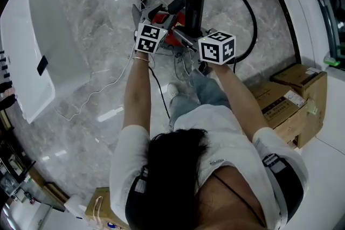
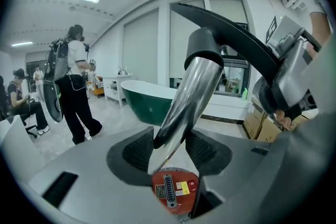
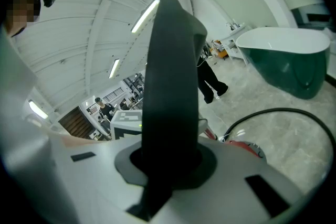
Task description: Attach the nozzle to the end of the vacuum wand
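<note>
- Left gripper [image 2: 170, 147] (forearm stretched forward, pointing slightly down) is clenched on the chrome wand [image 2: 191, 92], which rises tilted rightward to a black collar.
- Right gripper [image 3: 168, 160], its forearm likewise outstretched, is clamped on the black nozzle [image 3: 170, 86] — the nozzle meets the wand's collared end; whether it is seated is unclear.
- The 2 grippers sit close together over the red vacuum body [image 1: 173, 29]; a black hose [image 1: 245, 2] loops beyond.

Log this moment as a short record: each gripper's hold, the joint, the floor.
Left gripper: shut on chrome wand
Right gripper: shut on black nozzle
Joint: nozzle's collar sits over the wand's upper end; lock cannot be judged
Floor: red vacuum body, black hose looped around it
</note>
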